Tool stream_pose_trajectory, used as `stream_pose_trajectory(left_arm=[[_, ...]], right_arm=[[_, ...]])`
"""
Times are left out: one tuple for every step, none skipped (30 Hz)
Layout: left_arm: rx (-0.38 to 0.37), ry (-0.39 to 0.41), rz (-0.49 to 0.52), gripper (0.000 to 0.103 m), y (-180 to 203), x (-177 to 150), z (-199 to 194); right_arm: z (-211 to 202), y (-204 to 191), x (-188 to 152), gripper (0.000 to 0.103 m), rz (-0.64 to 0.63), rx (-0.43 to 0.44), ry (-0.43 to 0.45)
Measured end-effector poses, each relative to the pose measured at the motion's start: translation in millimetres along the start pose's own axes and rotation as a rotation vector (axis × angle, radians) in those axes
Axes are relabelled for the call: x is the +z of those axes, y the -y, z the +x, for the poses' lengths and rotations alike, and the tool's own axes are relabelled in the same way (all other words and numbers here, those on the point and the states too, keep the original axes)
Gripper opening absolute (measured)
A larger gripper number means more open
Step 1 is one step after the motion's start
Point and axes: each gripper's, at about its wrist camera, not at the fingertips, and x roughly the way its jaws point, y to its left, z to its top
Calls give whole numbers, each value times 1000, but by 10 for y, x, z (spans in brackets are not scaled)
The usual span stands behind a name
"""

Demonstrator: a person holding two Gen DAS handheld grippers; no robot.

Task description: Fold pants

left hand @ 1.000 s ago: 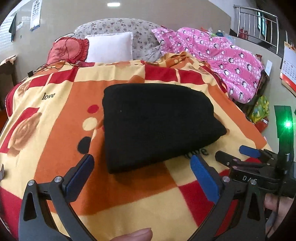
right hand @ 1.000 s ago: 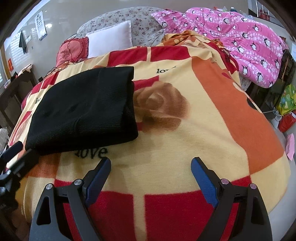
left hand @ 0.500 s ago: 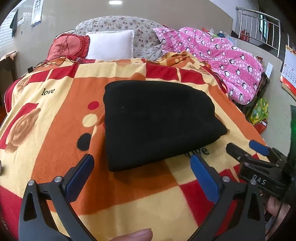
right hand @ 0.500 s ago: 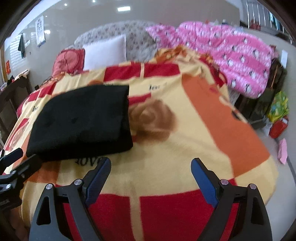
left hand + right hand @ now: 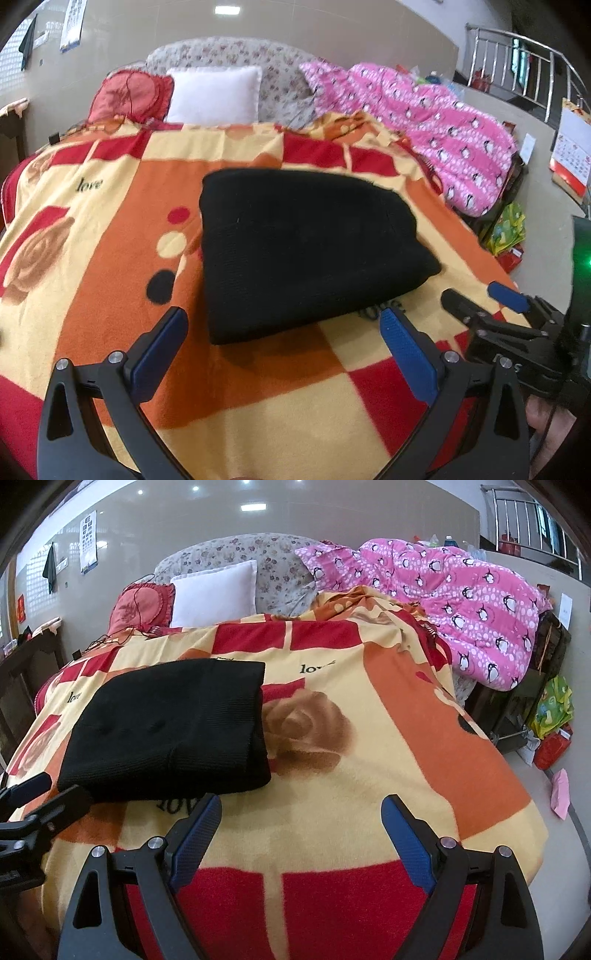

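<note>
While folded, the pants (image 5: 303,251) lie beyond both tongs (spread).

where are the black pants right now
The folded black pants lie on the patterned blanket, centred ahead of the left tool; in the right wrist view they sit left of the printed rose.

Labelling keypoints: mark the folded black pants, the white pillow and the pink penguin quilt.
folded black knit pants (image 5: 306,251): left wrist view, middle of the top layer.
white square pillow (image 5: 216,590): right wrist view, centre of its face.
pink penguin-print quilt (image 5: 476,602): right wrist view, middle of the heap.
</note>
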Motion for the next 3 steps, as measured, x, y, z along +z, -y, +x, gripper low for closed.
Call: stream_pose_trajectory(left_arm=[[5,5,9,103,17,-1,-8],[9,1,24,103,50,-11,-3],[12,-1,32,103,59,-9,1]], right_arm=[[3,-2,-1,89,-1,1,-2],[5,-4,-2,89,-2,1,-3],[9,-4,-3,89,-2,1,-5]])
